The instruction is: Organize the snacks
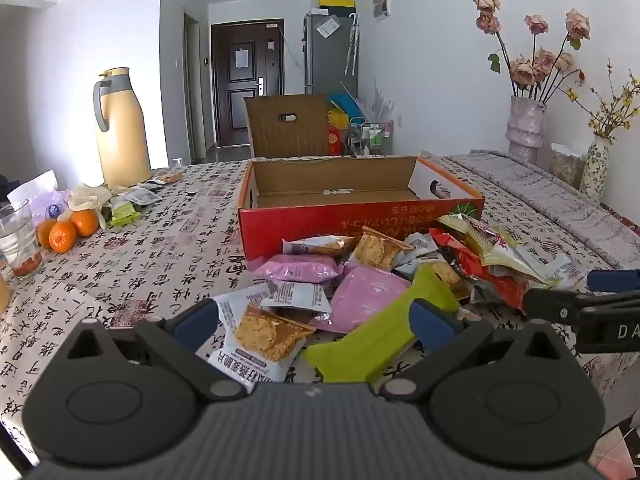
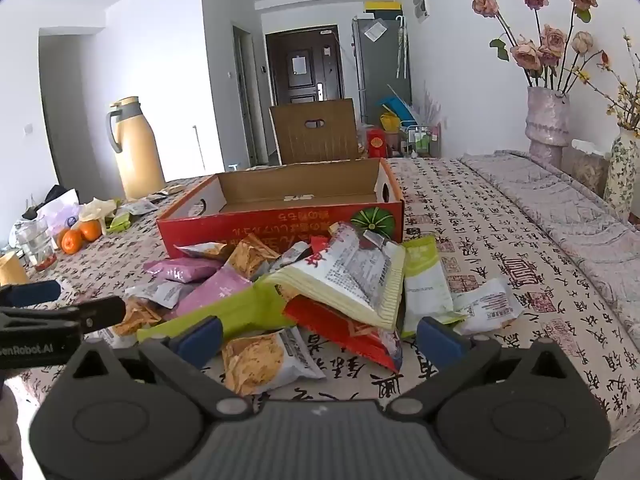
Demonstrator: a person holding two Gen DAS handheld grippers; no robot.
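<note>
Two grippers' jaws wide, snack packets [image 1: 360, 280] heaped before empty red box [image 2: 280, 220]

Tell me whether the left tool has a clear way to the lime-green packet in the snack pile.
Probably yes. The left tool is open, and the green packet lies on top of the pile with its near end between the fingers; nothing covers it. The right tool sits off to the side, clear of it.
</note>
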